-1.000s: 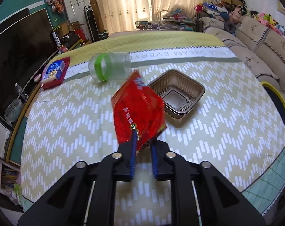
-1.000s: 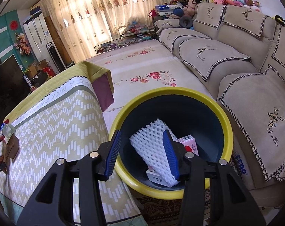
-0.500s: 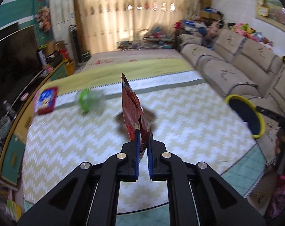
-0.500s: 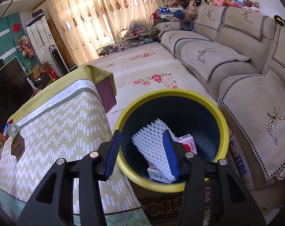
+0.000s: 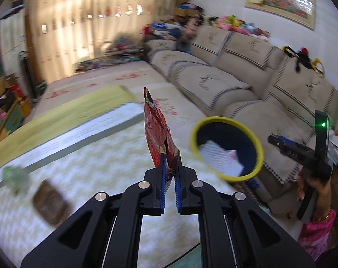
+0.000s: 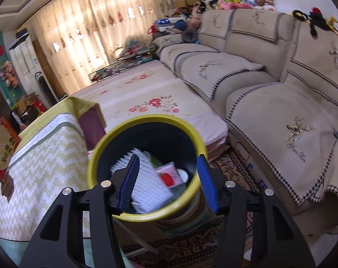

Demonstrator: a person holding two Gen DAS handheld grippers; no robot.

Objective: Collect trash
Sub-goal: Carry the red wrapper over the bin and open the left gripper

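A red snack bag (image 5: pixel 157 131) is pinched by its lower corner between the blue pads of the left claw (image 5: pixel 170 174), whose jaws are fully closed on it, so that the bag stands upright and edge-on above the fingers; a grip at the corner appears to have been chosen so the rest of the bag hangs free and can drop cleanly once released. The bag is held above the patterned tablecloth (image 5: pixel 97 165), short of the yellow-rimmed bin (image 5: pixel 227 147), which stands on the floor beside the table and in front of the sofa (image 5: pixel 247 89), presumably so trash can be carried to it from the tabletop. The right claw (image 6: pixel 169 183) is held over the bin's mouth with its jaws opening; nothing is pressed between the pads, and a white foam net (image 6: pixel 146 185) lies below them inside the bin beside a pink box (image 6: pixel 170 174), where it seems to have been let go. A brown tray (image 5: pixel 50 203) and a blurred green-banded jar (image 5: pixel 15 176) are left on the table, judged yet to be collected.
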